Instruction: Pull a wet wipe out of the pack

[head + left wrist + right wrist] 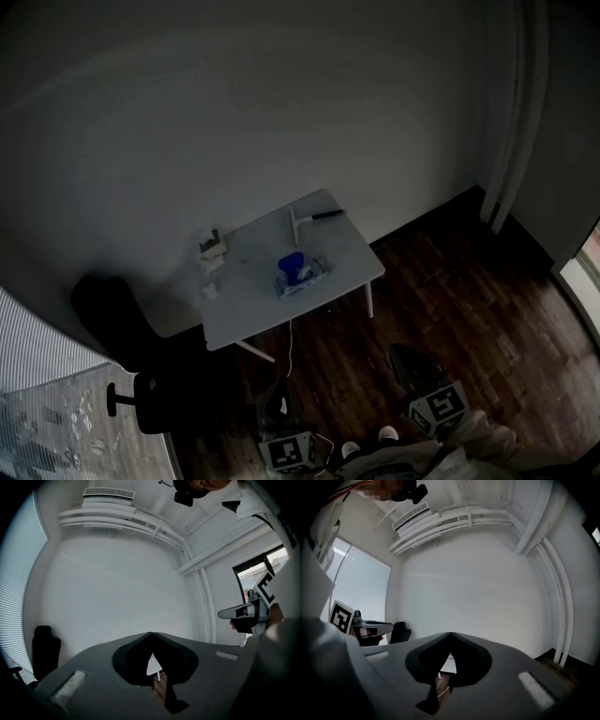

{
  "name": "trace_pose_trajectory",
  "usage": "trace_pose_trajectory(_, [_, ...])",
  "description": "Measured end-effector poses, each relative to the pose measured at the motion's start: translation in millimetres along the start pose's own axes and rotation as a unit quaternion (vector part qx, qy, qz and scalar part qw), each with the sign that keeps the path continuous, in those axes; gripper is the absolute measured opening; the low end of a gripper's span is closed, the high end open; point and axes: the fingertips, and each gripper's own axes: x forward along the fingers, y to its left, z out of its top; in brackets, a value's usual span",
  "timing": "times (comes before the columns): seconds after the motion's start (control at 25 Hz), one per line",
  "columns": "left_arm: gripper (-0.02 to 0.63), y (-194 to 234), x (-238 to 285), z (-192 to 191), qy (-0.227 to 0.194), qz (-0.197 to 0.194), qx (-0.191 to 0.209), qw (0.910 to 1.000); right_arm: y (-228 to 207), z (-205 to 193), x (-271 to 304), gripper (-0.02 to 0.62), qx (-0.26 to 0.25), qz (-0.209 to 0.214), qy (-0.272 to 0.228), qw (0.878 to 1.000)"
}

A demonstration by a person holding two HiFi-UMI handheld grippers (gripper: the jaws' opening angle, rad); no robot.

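Only the head view shows the white-and-blue pack of wet wipes [300, 274]; it lies near the middle of the small white rectangular table [347, 258], its blue part raised, well apart from both claws; a slim black-handled tool [321, 216] lies at the table's far edge, and a thin white cable [291, 347] hangs from the near edge to the dark wooden floor [469, 309]. In that view the left gripper [278, 392] and the right gripper [403, 356] sit low in the picture, over the floor, short of the table.

The left gripper view shows its own dark jaws pressed together at the tips with nothing between them [151, 634]; a sliver of table and floor shows under them, but not the pack; the other claw [248, 613] is at the right.

The right gripper view likewise has its jaws [450, 634] together and empty; it alone shows the pale slatted window blind [361, 588]; both gripper views show the white wall-mounted air-conditioning unit [108, 493] and the black office chair [44, 649].
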Motion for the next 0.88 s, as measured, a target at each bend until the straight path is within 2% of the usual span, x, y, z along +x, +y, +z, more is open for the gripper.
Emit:
trace_pose_trajectory(0.36, [0.002, -9.8, 1.4, 7.4, -0.001, 0.000, 0.008, 1.0000, -3.3, -2.3, -2.9, 0.006, 0.004, 0.005, 0.002, 1.000])
trace_pose_trajectory(0.64, [0.002, 3.4, 18.4, -2.1, 0.003, -0.003, 0.001, 1.0000, -0.7, -8.3, 20.0, 0.006, 0.005, 0.006, 0.009, 1.000])
trace_pose_trajectory(0.88, [0.002, 24.3, 56.6, -10.0, 0.004, -0.008, -0.002, 1.0000, -8.6, -8.0, 60.2, 0.006, 0.001, 0.002, 0.016, 1.000])
